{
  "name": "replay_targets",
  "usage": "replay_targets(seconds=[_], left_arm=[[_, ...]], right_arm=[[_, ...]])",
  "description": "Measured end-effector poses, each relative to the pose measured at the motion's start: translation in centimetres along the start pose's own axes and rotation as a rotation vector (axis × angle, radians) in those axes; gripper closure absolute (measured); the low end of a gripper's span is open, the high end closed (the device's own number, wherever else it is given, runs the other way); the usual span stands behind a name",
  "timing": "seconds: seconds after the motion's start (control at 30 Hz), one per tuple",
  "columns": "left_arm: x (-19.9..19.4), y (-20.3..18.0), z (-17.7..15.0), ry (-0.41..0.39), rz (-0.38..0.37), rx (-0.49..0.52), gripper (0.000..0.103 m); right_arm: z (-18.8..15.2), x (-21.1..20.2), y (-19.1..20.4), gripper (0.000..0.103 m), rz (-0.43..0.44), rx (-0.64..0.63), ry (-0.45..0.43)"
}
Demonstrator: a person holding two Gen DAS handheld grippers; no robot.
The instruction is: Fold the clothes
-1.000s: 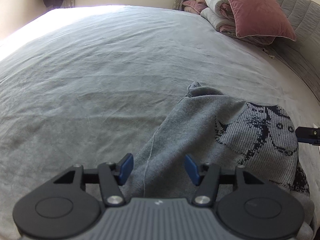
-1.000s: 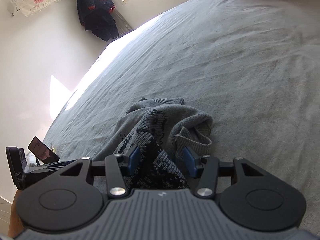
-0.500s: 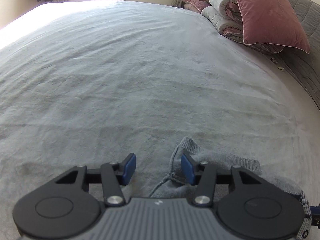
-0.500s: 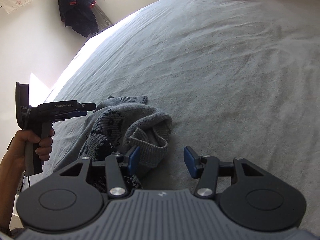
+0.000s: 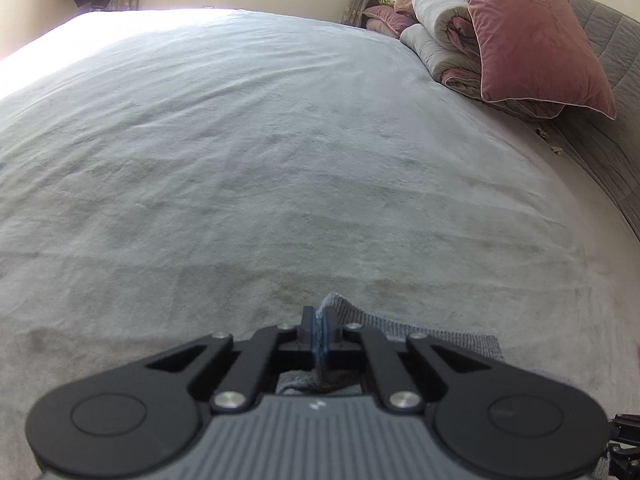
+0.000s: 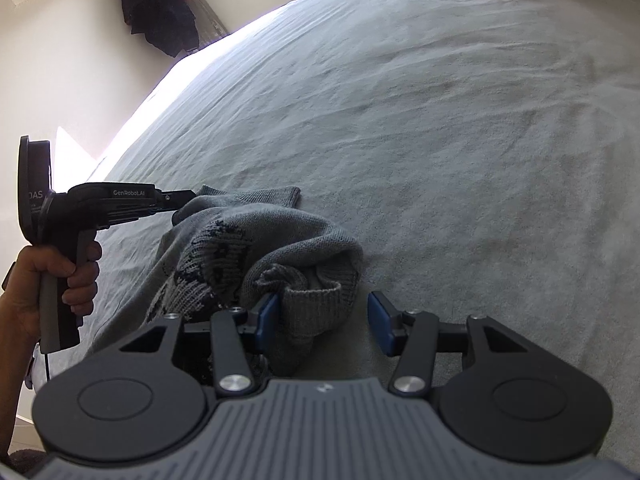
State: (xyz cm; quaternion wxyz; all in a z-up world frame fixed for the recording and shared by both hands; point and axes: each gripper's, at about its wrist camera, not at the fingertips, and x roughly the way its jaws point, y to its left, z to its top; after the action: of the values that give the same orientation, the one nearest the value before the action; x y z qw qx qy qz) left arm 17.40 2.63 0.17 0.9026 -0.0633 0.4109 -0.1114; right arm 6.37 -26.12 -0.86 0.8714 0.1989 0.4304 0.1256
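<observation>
In the left wrist view, the left tongs are seen pressed together on a ribbed edge of the grey sweater, a fold of knit being pinched between the blue pads. The rest of the garment is trailed to the right and below the tool on the grey bed. A pink pillow and a rolled quilt are stacked at the far right corner.

In the right wrist view, the right tongs are held wide, with a bunched ribbed cuff lying against the left pad and nothing gripped. The sweater is crumpled on the bed, its dark pattern showing. The left tongs are seen at its far edge, held by a hand. A dark jacket is hung on the wall.
</observation>
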Motion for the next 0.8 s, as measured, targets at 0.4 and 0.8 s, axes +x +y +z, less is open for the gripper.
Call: replay_targets(seconds=[0.4, 0.8], left_arm=[[-9.4, 5.1, -2.4, -0.142, 0.105, -0.088, 0.101], [-11.0, 11.2, -8.6, -0.078, 0.157, -0.321, 0.101]], right_arm=[[-0.4, -1.0, 1.0, 0.050, 0.022, 0.001, -0.034], [0.5, 0.9, 2.2, 0.050, 0.070, 0.012, -0.042]])
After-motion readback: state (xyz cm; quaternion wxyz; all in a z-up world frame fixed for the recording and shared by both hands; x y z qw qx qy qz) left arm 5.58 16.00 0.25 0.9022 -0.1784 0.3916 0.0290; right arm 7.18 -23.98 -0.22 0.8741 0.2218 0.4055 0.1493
